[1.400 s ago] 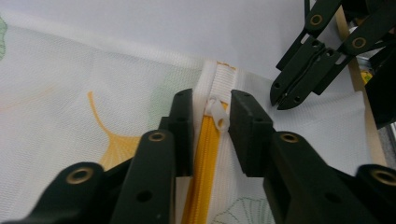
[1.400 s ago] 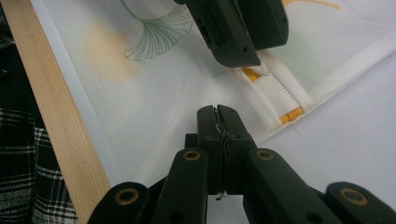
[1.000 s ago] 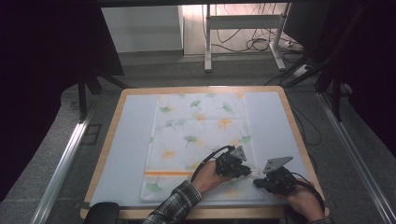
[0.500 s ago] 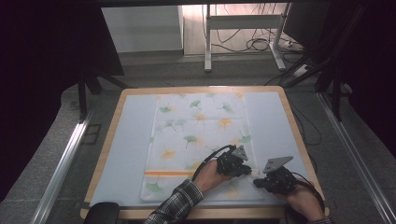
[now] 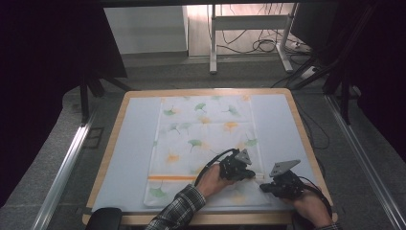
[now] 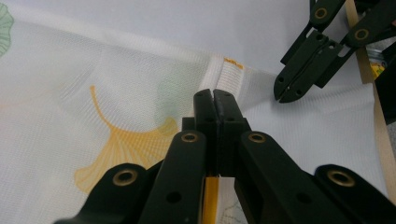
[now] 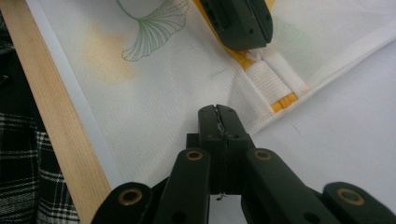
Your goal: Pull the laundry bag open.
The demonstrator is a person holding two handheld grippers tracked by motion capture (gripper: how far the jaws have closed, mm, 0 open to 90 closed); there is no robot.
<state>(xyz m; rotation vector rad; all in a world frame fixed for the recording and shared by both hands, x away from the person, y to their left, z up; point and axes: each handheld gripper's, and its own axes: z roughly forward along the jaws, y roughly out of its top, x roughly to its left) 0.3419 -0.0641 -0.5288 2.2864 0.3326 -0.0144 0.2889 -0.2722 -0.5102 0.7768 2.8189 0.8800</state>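
A white mesh bag printed with green and orange ginkgo leaves lies flat on the table. An orange zipper runs across its near end to a white elastic tab at the bag's right edge. My left gripper is shut, its tips resting on the zipper right at that tab; whether they pinch anything is hidden. My right gripper is shut too, its tips lying on the bag's hem just beside the tab. The two grippers' tips nearly meet.
A pale mat covers the wooden table under the bag. The table's near wooden edge runs close to my right gripper. A plaid sleeve comes in from the bottom. Cables lie on the floor beyond the table.
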